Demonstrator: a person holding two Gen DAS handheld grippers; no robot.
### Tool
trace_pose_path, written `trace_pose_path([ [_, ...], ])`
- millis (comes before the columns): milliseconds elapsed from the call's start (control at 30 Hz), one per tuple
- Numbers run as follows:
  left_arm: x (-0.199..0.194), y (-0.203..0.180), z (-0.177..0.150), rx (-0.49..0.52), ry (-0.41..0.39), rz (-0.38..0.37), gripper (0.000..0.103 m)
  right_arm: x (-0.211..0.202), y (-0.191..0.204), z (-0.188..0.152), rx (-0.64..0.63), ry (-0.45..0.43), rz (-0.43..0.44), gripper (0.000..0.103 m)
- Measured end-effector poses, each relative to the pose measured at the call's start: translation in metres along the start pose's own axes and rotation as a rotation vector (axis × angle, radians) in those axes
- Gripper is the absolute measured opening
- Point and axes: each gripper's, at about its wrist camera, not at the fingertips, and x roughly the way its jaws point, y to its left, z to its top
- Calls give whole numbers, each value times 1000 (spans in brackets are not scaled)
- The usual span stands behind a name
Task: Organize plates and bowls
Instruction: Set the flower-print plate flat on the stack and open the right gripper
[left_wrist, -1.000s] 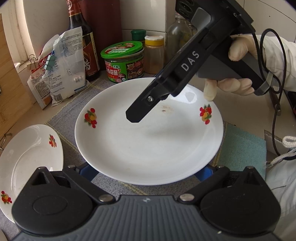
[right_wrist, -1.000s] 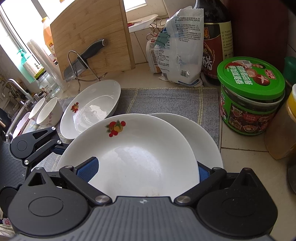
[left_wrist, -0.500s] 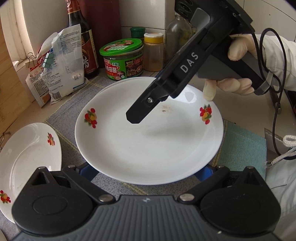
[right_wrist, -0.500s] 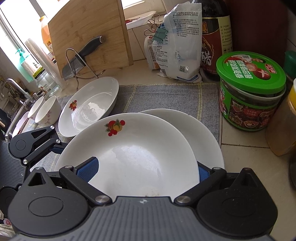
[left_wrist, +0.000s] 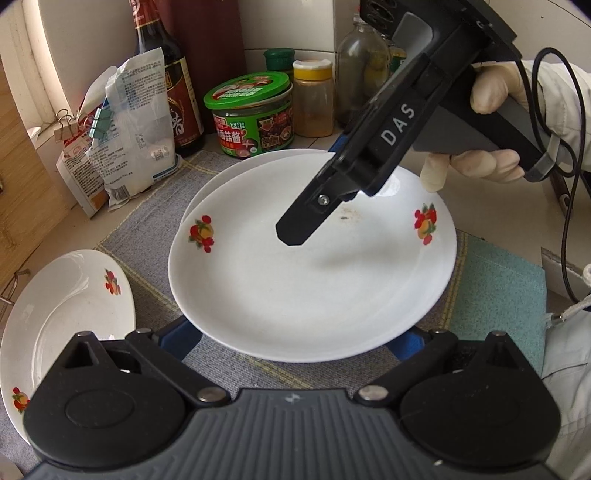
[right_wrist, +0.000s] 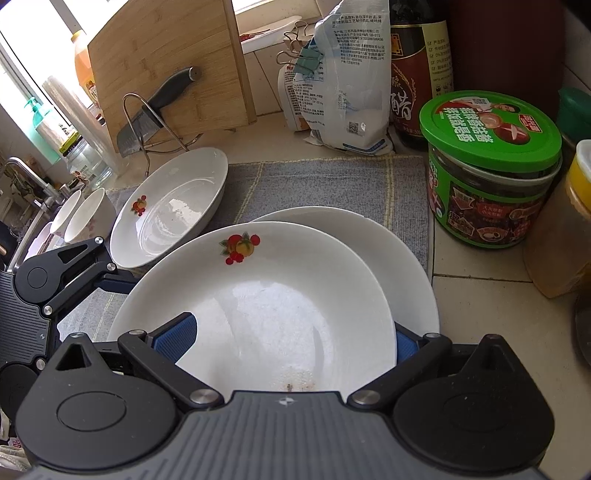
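**Two grippers around a fruit-patterned plate above a second plate**

A white plate (left_wrist: 310, 280) with small red-and-orange fruit prints sits over a grey woven mat (right_wrist: 332, 181), overlapping a plain white plate (right_wrist: 369, 236) whose rim shows just behind it. The left gripper (left_wrist: 295, 338) has its blue pads on either side of the plate's near rim, spread wide; whether they touch the plate is hard to tell. The right gripper (right_wrist: 284, 341) frames the opposite rim the same way, its blue pads at the plate's edges, and contact is equally unclear. A gloved hand (left_wrist: 491, 129) holds the right gripper's handle. To the left on the mat lies another fruit-patterned plate (right_wrist: 170, 206), with two small bowls (right_wrist: 85, 218) beyond it. Behind the mat stand a green-lidded jar (right_wrist: 491, 170), a dark sauce bottle (left_wrist: 162, 74), a clipped plastic bag (right_wrist: 343, 74) and a wooden cutting board (right_wrist: 166, 62).
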Motion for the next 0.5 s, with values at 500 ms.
trace_pose_path([
  [500,3,0,0,6,-4,1,101,-10,0,-4,29,14,-48,103],
])
